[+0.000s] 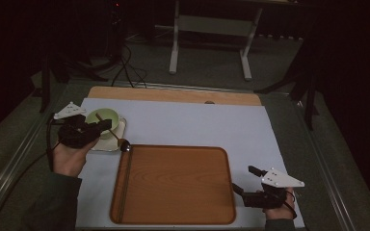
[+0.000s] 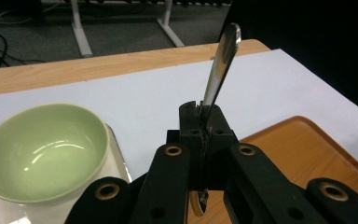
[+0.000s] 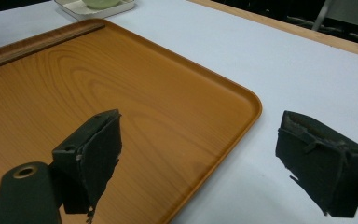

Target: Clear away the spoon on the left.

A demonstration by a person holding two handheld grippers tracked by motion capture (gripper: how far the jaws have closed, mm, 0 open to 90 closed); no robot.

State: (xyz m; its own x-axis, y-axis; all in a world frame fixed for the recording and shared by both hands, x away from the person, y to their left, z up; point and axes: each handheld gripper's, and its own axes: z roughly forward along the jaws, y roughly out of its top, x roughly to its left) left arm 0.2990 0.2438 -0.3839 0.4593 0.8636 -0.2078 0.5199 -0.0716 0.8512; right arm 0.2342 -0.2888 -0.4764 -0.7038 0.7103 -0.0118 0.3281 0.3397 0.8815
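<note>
My left gripper (image 1: 96, 129) is shut on a metal spoon (image 1: 124, 146) partway along its handle. In the left gripper view the spoon's handle (image 2: 222, 60) rises above the closed jaws of that gripper (image 2: 204, 122), and its bowl end hangs below them. A pale green bowl (image 1: 107, 117) sits empty on a white square plate (image 1: 110, 143), just left of the gripper; the bowl (image 2: 42, 149) looks clean inside. A wooden tray (image 1: 173, 185) lies at the front centre. My right gripper (image 1: 245, 179) stands open beside the tray's right edge, with nothing between its jaws (image 3: 205, 158).
A white mat (image 1: 192, 125) covers the tabletop, with a wooden strip (image 1: 173, 95) along its far edge. The tray (image 3: 121, 93) is bare. Beyond the table are cables (image 1: 125, 72) and a white table frame (image 1: 212, 29) on the dark floor.
</note>
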